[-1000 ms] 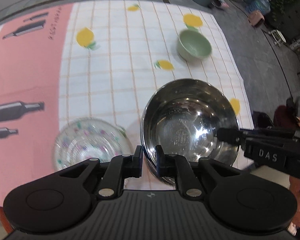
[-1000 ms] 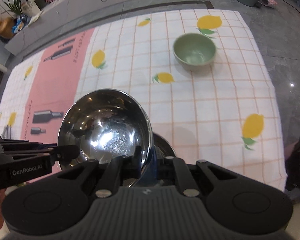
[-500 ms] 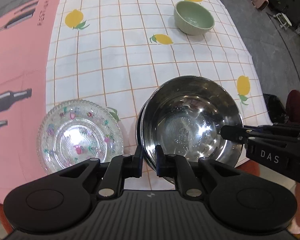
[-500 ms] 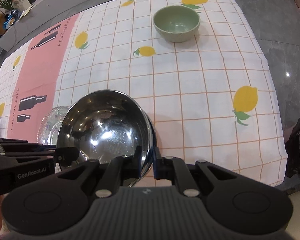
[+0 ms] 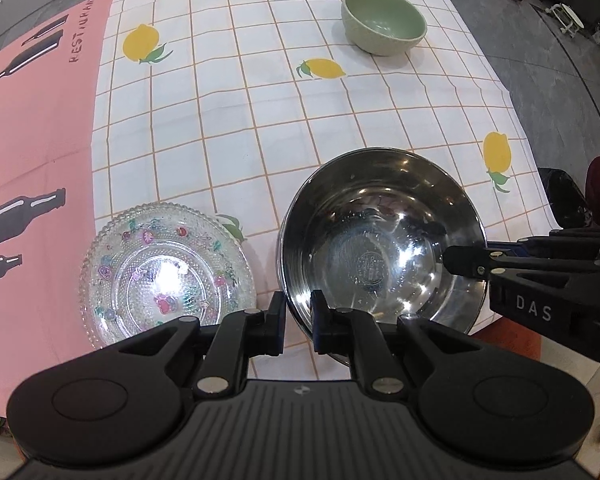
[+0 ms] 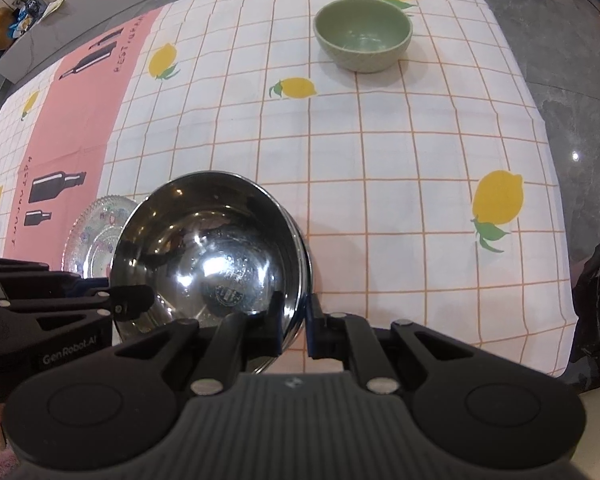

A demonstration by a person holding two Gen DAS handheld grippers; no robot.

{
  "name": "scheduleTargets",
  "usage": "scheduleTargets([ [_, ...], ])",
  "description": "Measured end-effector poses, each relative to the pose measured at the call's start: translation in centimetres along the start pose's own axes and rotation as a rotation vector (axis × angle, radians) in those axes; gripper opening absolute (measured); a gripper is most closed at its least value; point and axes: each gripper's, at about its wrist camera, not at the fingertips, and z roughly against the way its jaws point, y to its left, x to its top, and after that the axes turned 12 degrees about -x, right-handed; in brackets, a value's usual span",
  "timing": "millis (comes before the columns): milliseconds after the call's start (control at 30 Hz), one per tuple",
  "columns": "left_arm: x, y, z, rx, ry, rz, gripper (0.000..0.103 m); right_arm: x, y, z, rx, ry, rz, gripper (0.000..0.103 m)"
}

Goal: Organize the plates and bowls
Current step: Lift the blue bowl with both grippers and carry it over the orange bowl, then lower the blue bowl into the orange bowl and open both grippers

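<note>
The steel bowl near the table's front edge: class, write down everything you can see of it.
The steel bowl is round, deep and mirror-polished, with a circular stamp at its bottom. It stands upright and empty. A second metal rim shows just beneath it, so it seems nested in another bowl. It sits on the checked lemon tablecloth, right of the glass plate. The left gripper pinches its near rim; the right gripper pinches the opposite side, one of the fingers inside the bowl.

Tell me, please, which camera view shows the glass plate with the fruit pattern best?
The left wrist view. There the glass plate appears almost whole on the tablecloth, left of the steel bowl, with its beaded rim and coloured fruits clear; only its near edge is hidden. In the right wrist view, the bowl and left gripper cover most of it.
</note>
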Motion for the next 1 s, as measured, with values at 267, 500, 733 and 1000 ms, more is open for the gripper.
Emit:
scheduleTargets([
  [267, 0.2, 0.3, -0.3, -0.013, 0.015, -0.005, 0.015, 0.2, 0.1, -0.1, -0.016, 0.007, 0.012, 0.006],
  [500, 0.1, 0.4, -0.2, -0.029, 0.013, -0.035, 0.016, 0.3, 0.3, -0.1, -0.028, 0.007, 0.022, 0.006],
  [733, 0.0, 0.1, 0.9, -0.018, -0.029, -0.089, 0.027, 0.3, 0.6, 0.0, -0.038, 0.010, 0.032, 0.010],
  [1000, 0.0, 0.1, 2.3, -0.027, -0.067, -0.142, 0.034, 0.3, 0.8, 0.7, -0.040, 0.001, 0.042, 0.025],
])
